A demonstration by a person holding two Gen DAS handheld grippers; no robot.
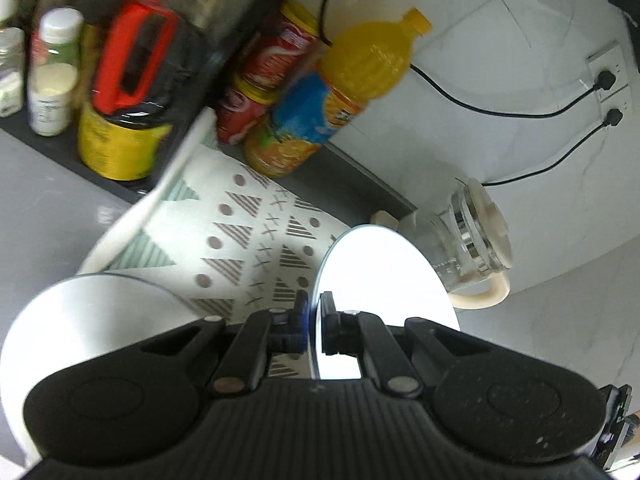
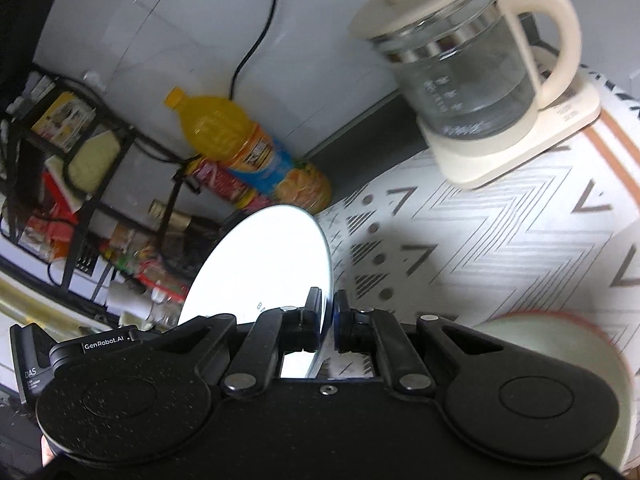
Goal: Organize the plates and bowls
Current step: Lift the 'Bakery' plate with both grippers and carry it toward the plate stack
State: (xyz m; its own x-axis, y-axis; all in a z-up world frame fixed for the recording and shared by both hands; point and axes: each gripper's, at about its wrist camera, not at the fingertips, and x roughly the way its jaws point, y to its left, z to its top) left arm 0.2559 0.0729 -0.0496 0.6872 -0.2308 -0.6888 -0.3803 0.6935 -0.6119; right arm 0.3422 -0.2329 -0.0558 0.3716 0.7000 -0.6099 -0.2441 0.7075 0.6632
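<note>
The table wears a patterned cloth, with a glass kettle at the back. Each tool pinches a white plate by its rim, so both plates lift on edge: left tool, plate; right tool, plate.
</note>
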